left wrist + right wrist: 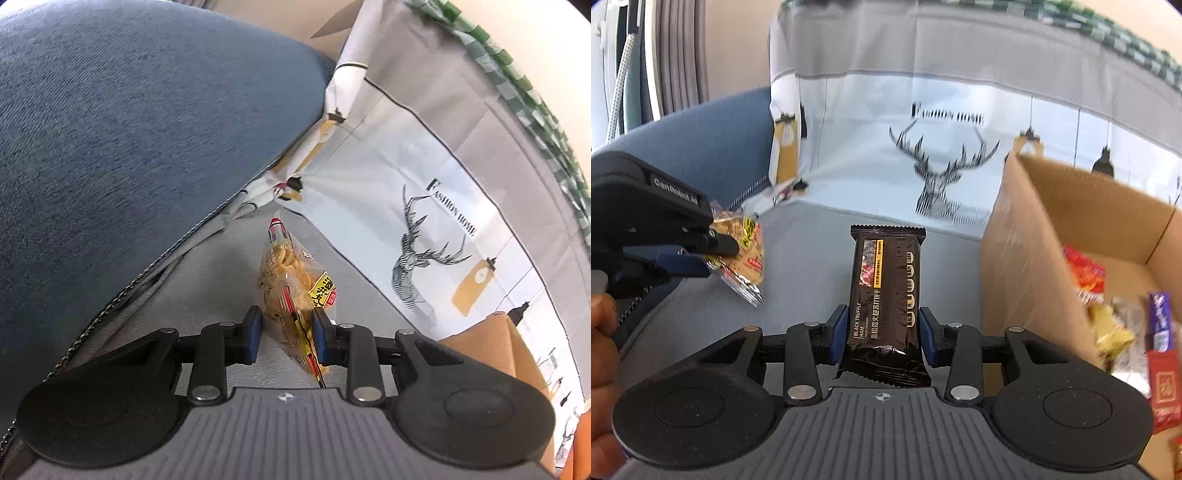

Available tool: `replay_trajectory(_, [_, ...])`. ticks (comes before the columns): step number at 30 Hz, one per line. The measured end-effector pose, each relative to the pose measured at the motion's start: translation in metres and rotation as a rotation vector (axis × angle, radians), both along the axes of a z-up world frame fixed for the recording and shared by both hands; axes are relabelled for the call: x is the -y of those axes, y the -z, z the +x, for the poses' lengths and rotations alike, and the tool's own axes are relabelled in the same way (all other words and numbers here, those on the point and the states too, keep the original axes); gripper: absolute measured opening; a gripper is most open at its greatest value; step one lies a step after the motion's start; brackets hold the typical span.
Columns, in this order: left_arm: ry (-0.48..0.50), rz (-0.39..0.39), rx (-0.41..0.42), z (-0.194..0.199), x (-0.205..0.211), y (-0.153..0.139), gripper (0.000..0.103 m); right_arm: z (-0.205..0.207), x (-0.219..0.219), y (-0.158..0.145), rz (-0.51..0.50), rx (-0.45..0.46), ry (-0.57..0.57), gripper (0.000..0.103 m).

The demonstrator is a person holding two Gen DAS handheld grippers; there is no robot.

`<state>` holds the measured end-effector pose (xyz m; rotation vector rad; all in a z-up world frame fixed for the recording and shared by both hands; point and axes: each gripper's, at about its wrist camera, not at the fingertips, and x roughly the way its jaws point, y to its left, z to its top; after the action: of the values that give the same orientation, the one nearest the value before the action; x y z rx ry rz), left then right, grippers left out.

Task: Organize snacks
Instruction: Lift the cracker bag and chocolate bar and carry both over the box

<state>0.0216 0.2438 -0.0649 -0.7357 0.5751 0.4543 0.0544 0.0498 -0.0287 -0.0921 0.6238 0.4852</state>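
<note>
I see the dark brown foil cracker packet (886, 306) labelled "Black Truffle Ham" standing upright between the blue pads of my right hand-held gripper (882, 328), which is clamped on its lower half. It hangs above the grey cushion surface (812, 258), just left of the open brown cardboard box (1015, 258). Inside that box lie loose snack packets (1108, 325) in red, yellow, purple and silver, blurred.

My left hand-held gripper (287, 332) is closed on a clear plastic bag of pale fried snacks with a yellow label (291, 280), gripping it near its lower end; the bag tilts forward above the same grey surface (221, 273). From the right wrist view this bag (744, 254) hangs at the left, well apart from the box.

Behind stands a white-and-grey cloth printed with a deer head and "Fashion Home" (942, 122), and a blue fabric cushion (129, 147) rises at the left.
</note>
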Motion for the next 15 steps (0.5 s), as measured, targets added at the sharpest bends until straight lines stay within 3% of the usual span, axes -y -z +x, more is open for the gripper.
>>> replay_trajectory(15, [0.048, -0.016, 0.163, -0.001, 0.008, -0.017, 0.031, -0.021, 0.027, -0.053, 0.094, 0.188, 0.052, 0.042])
